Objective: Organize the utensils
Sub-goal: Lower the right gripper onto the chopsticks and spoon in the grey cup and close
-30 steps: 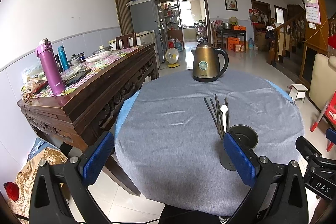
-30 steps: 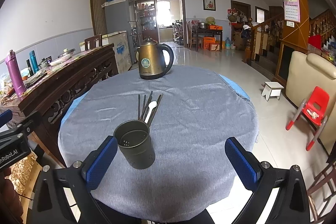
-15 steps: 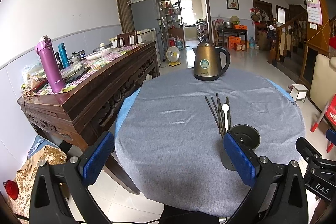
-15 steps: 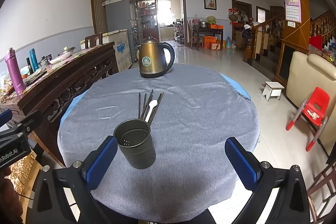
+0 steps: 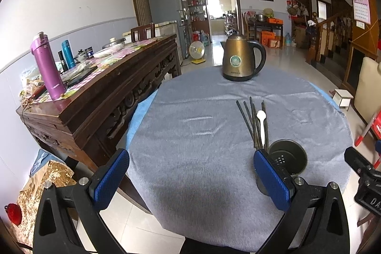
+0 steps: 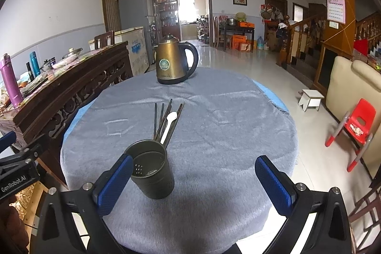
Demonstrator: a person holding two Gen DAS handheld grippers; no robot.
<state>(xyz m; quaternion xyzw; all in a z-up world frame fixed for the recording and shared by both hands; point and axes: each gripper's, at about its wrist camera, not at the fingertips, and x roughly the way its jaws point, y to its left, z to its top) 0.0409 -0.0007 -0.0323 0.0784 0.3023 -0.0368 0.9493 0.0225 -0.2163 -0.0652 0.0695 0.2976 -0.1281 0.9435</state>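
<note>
Several dark chopsticks (image 5: pixel 250 120) (image 6: pixel 164 120) and a white spoon (image 5: pixel 261 123) (image 6: pixel 169 123) lie together on the round table's grey cloth (image 5: pixel 202 135) (image 6: pixel 226 135). A dark empty utensil cup (image 5: pixel 287 158) (image 6: pixel 152 170) stands upright just in front of them. My left gripper (image 5: pixel 190 180) is open and empty at the table's near edge, left of the cup. My right gripper (image 6: pixel 194 185) is open and empty, with its left finger (image 6: pixel 114 182) close beside the cup.
A gold electric kettle (image 5: pixel 240 61) (image 6: pixel 175 63) stands at the table's far side. A dark wooden sideboard (image 5: pixel 100 92) with flasks and clutter runs along the left. A red child's chair (image 6: pixel 354 125) and a white stool (image 6: pixel 310 99) stand on the floor at right.
Both grippers have moved slightly forward toward the table; the cup and utensils appear a little nearer. Nothing on the table has moved.
</note>
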